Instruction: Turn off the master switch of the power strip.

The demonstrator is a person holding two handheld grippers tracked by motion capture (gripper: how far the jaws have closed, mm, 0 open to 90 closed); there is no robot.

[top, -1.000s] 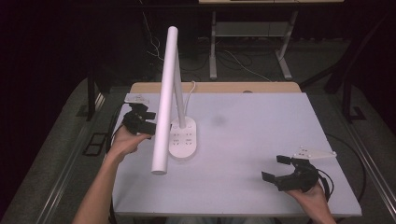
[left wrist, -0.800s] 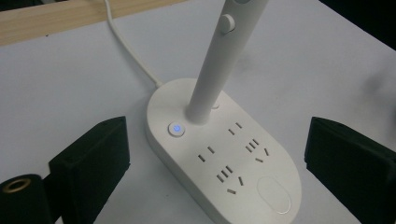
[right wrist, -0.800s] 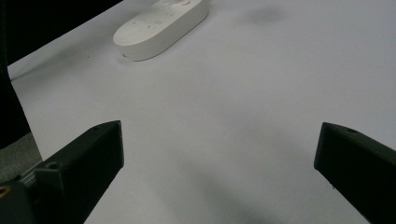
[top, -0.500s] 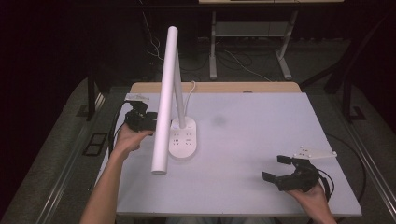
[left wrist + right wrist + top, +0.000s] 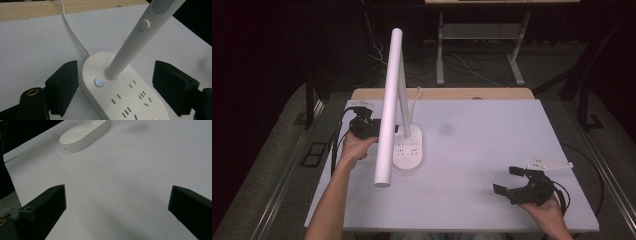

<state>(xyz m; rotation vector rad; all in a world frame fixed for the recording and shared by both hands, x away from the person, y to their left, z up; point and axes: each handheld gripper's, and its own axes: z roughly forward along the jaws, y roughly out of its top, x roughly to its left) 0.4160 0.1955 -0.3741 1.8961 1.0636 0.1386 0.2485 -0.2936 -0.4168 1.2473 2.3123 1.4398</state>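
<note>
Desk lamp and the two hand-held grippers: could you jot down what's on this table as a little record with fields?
surface: white table
lamp: white desk lamp, arm tilted toward the person
lamp base: oval, with power sockets
button: lit blue
cord: white, runs to the far edge
left gripper: open, jaws either side of the base
right gripper: open, over bare table, apart from lamp

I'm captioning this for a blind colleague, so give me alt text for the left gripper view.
A white desk lamp base with built-in power sockets sits between the open black jaws of the left gripper, a small round button glowing blue beside the slanting lamp stem. A white cord runs across the white table.
</note>
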